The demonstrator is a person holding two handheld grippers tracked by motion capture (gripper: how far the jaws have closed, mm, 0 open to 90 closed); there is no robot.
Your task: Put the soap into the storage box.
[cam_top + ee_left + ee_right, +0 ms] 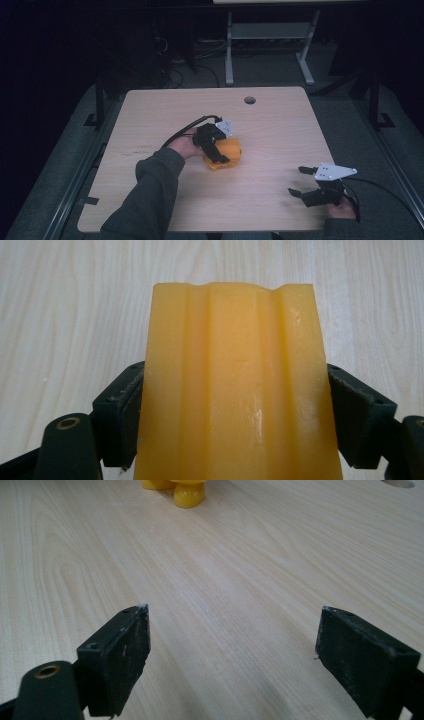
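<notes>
My left tongs [220,150] clamp the ridged orange block [227,152] across its width, its long axis running straight ahead of them; my right tongs [299,181] sit open, well apart.

No readable text, labels, brands or numbers on any surface.

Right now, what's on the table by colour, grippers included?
Orange: 1, the ribbed block, clamped in the left gripper.
Black: 2, the left gripper and the right gripper, which is open near the table edge.
Total: 3.
</notes>
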